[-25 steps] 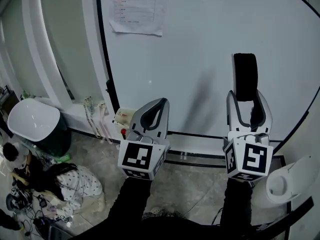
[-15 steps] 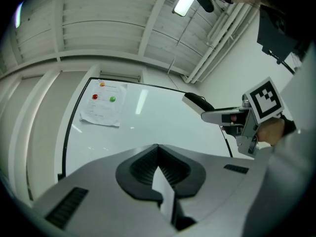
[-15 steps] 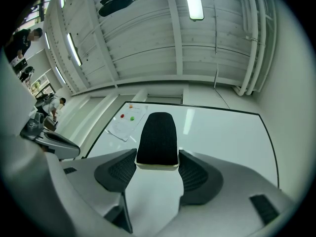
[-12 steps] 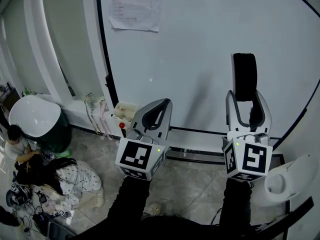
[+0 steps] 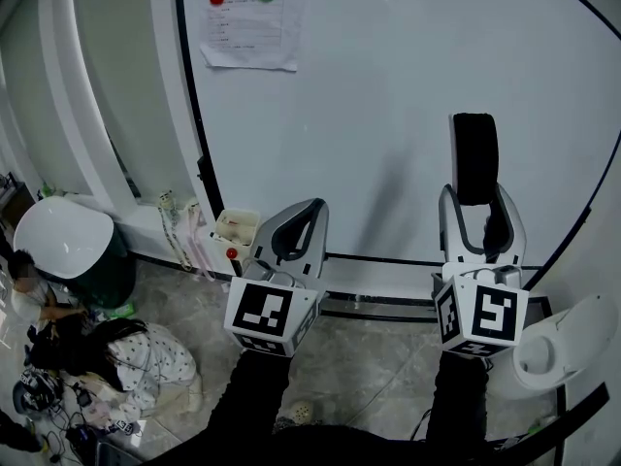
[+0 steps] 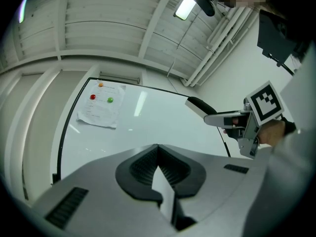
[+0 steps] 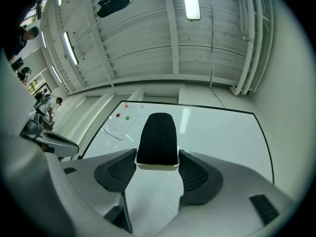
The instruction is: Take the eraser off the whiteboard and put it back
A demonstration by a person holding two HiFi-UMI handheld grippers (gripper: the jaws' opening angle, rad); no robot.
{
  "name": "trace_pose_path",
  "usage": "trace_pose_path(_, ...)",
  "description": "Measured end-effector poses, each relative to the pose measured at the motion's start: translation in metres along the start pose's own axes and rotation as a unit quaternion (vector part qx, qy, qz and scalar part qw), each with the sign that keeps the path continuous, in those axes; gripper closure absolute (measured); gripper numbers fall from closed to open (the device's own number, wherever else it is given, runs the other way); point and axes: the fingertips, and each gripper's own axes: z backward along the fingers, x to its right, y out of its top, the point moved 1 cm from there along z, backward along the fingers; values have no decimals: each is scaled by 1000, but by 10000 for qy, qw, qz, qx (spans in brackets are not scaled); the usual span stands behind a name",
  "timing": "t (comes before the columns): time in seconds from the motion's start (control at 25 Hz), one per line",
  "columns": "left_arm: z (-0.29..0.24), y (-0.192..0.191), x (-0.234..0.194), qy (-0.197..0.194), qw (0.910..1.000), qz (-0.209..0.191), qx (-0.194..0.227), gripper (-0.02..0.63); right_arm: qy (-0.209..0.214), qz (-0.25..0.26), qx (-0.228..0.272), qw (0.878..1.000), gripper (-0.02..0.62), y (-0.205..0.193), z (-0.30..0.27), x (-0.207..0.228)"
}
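A black-felt eraser [image 5: 475, 158] with a white base stands upright between the jaws of my right gripper [image 5: 477, 216], which is shut on its lower end. It is held in front of the whiteboard [image 5: 388, 85]; its shadow falls to its left, and I cannot tell whether it touches the board. The right gripper view shows the eraser [image 7: 158, 138] clamped between both pads of that gripper [image 7: 158, 169]. My left gripper [image 5: 303, 219] is lower and to the left, shut with nothing in it. From the left gripper [image 6: 158, 157], the eraser [image 6: 197, 105] is off to the right.
A sheet of paper [image 5: 247, 27] is pinned by a red and a green magnet at the board's top left. A small tray [image 5: 236, 226] sits at the board's lower left corner. On the floor at left are a white-lidded bin [image 5: 63, 246] and crouching people [image 5: 136, 357].
Both grippers hold almost the same pose, the eraser still in the right one. The head view has drifted a little, and the people on the floor have shifted.
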Motion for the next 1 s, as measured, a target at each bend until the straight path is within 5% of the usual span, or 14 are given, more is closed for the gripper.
trace_pose_path(0.2, -15, -10, -9, -17, 10000, 17, 17, 600, -72, 106, -121, 9998, 319, -11, -10, -2)
trace_pose_path(1.0, -101, -50, -23, -1188, 9921, 382, 87, 600, -1123, 501, -298, 9920, 319, -43, -44, 18)
